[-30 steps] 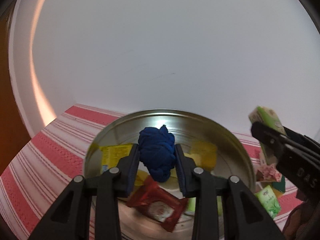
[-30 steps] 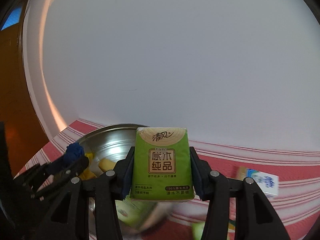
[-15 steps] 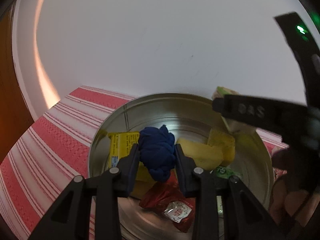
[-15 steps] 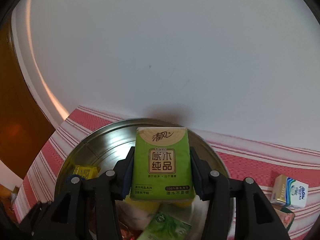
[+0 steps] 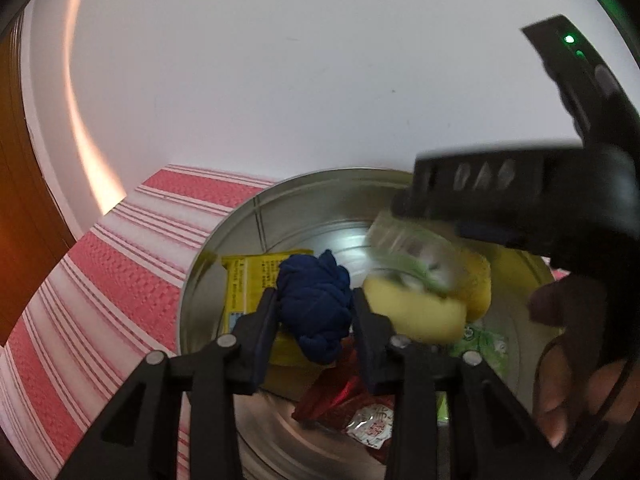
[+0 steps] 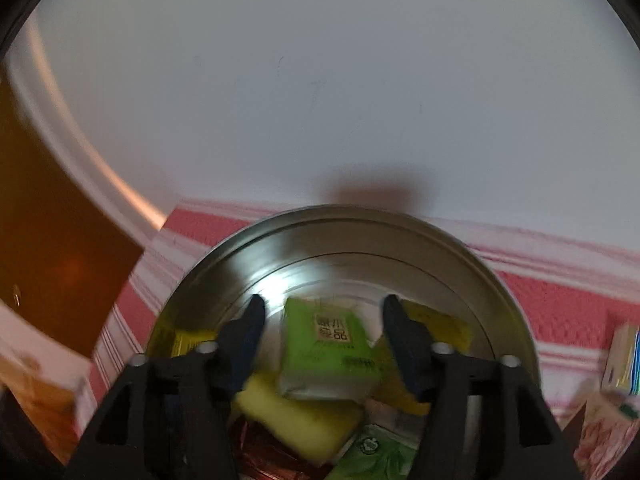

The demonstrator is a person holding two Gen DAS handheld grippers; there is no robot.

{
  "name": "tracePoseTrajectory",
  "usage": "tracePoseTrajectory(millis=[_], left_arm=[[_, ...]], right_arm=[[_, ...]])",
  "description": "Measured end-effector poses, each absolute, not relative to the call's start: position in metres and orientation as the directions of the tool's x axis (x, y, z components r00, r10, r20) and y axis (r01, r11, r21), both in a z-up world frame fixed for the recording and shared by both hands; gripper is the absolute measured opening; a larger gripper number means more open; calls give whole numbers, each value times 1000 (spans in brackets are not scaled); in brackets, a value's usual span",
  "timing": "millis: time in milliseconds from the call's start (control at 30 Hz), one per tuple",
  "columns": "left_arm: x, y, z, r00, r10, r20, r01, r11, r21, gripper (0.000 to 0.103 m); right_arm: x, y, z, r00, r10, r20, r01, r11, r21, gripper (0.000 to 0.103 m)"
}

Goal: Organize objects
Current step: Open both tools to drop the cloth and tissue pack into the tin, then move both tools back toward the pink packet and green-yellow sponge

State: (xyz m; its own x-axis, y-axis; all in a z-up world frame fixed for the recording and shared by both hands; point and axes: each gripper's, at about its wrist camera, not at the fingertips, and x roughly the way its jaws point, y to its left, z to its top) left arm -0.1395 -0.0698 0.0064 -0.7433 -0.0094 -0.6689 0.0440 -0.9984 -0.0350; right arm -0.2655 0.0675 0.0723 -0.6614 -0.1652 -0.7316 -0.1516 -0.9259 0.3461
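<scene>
While my left hand-held gripper (image 5: 314, 312) opens around the blue cloth (image 5: 316, 304), my right hand-held gripper (image 6: 324, 332) opens wide, the green tissue pack (image 6: 326, 352) loose between its jaws over the metal bowl (image 6: 460, 252).

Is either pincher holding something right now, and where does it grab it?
The left gripper, its jaws opening, has the blue cloth bundle by its two sides. The right gripper, jaws opening, has let go of the green tissue pack.

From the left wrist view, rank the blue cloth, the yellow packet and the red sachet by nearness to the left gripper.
1. Blue cloth: between the fingers of the left gripper, whose jaws are opening.
2. Yellow packet: just behind the left finger, in the metal bowl.
3. Red sachet: lower in the bowl, beneath the fingers.

The last two are close to call.
</scene>
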Motion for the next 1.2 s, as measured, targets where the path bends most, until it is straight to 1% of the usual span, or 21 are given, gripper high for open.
tracePoseTrajectory(millis=[33, 100, 133, 167, 200, 267, 300, 367, 467, 567, 667, 833, 900, 967, 1000, 1133, 1200], left_arm=[[-140, -70, 6, -744, -11, -668, 43, -999, -32, 47], [-139, -69, 9, -747, -15, -665, 45, -999, -29, 69], [-137, -70, 11, -756, -10, -654, 46, -998, -37, 75], [-136, -71, 14, -766, -10, -643, 50, -998, -43, 85], [-134, -72, 16, -777, -15, -629, 56, -997, -45, 91], [-132, -74, 19, -790, -18, -613, 60, -997, -49, 99], [-131, -75, 21, -795, -13, -606, 59, -997, -56, 101], [-128, -78, 25, -806, 0, -592, 60, -995, -81, 102], [-126, -82, 26, -808, 34, -589, 54, -990, -132, 103], [-128, -85, 24, -797, 72, -600, 48, -982, -181, 103], [-128, -86, 22, -804, 77, -590, 52, -978, -200, 103], [-122, -73, 22, -833, 9, -554, 65, -992, -113, 103], [-120, -68, 22, -840, -13, -543, 66, -995, -78, 103], [-115, -62, 24, -856, -28, -516, 62, -997, -49, 103], [-113, -60, 24, -864, -34, -502, 60, -997, -37, 103], [-103, -52, 27, -890, -33, -455, 52, -998, -30, 103], [-101, -50, 27, -890, -16, -456, 44, -998, -50, 103]], right_arm=[[-263, 73, 73, -673, -181, -717, -158, -912, 379, 72], [-257, 84, 75, -706, -230, -669, -146, -878, 456, 72], [-252, 88, 76, -720, -236, -652, -148, -866, 477, 72], [-247, 92, 77, -732, -236, -639, -153, -857, 492, 72], [-240, 97, 78, -749, -237, -619, -155, -845, 511, 72], [-227, 102, 81, -776, -236, -585, -150, -832, 534, 72], [-218, 104, 84, -791, -225, -570, -149, -831, 535, 72], [-198, 105, 88, -819, -193, -541, -152, -835, 528, 72], [-167, 107, 92, -865, -104, -491, -180, -850, 496, 72], [-155, 97, 89, -884, -34, -467, -207, -866, 455, 72], [-129, 94, 87, -898, 70, -435, -261, -880, 397, 72], [-82, 80, 92, -902, 287, -321, -365, -905, 216, 72], [-68, 77, 92, -881, 398, -255, -444, -883, 152, 72], [-59, 76, 93, -853, 479, -207, -507, -855, 112, 80], [-56, 78, 93, -846, 494, -201, -520, -847, 112, 84], [-53, 81, 86, -851, 483, -205, -513, -848, 134, 84], [-51, 85, 85, -851, 481, -211, -511, -851, 119, 84]])
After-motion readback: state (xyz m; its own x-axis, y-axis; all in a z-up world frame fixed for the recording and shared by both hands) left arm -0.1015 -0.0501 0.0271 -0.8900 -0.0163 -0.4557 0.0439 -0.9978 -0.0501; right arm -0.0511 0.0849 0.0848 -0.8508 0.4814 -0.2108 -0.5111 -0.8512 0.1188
